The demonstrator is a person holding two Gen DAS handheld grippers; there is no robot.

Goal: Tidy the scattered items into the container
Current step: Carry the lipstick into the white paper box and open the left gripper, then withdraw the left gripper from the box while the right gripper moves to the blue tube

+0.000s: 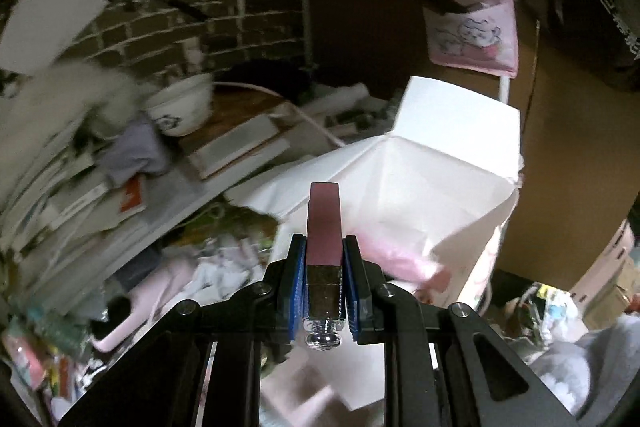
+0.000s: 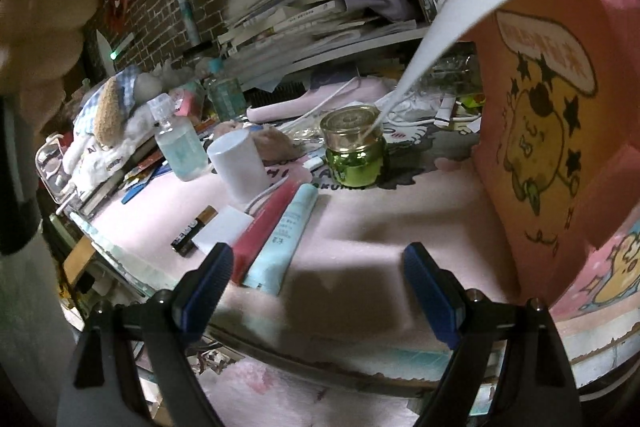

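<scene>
The left tongs (image 1: 324,267) were clenched on a mauve lipstick tube (image 1: 324,227), held up before the white paper bag (image 1: 440,155) at one o'clock. The right tongs (image 2: 316,283) hung released over the pink worktop (image 2: 380,219); a pale blue tube (image 2: 280,239) lay at eleven o'clock and a green jar (image 2: 354,155) at twelve.

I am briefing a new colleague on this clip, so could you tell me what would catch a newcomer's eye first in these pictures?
First, the left tongs shut on a maroon stick with a metal base, held up before the white box. In the right view, the open right tongs hover over a pink mat, with a shiny green jar at centre. The pink cartoon box stands at the right, a red tube and a blue tube lie at the left.
</scene>
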